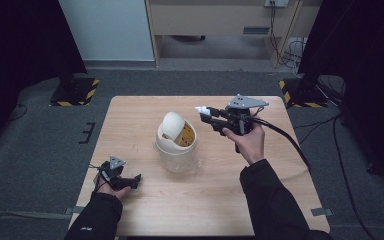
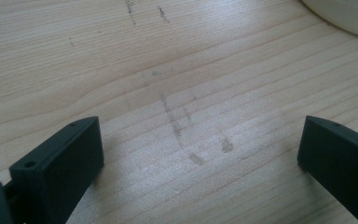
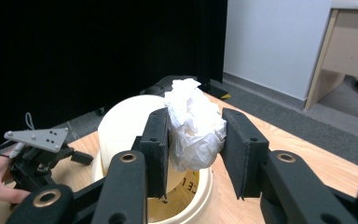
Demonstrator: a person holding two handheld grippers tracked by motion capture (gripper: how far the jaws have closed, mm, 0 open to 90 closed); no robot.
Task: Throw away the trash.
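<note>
Crumpled paper (image 3: 193, 126), upright between right gripper (image 3: 193, 140) jaws, above bin (image 3: 121, 126).

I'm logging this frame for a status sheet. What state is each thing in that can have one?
Bin: upright on the table, swing lid tipped, opening showing.
Crumpled paper: clamped between the right gripper's jaws, off the table, close to the bin.
Right gripper: shut on the paper.
Left gripper: jaws wide open, nothing between them, low over the wood.

High overhead, two close finger-level views
</note>
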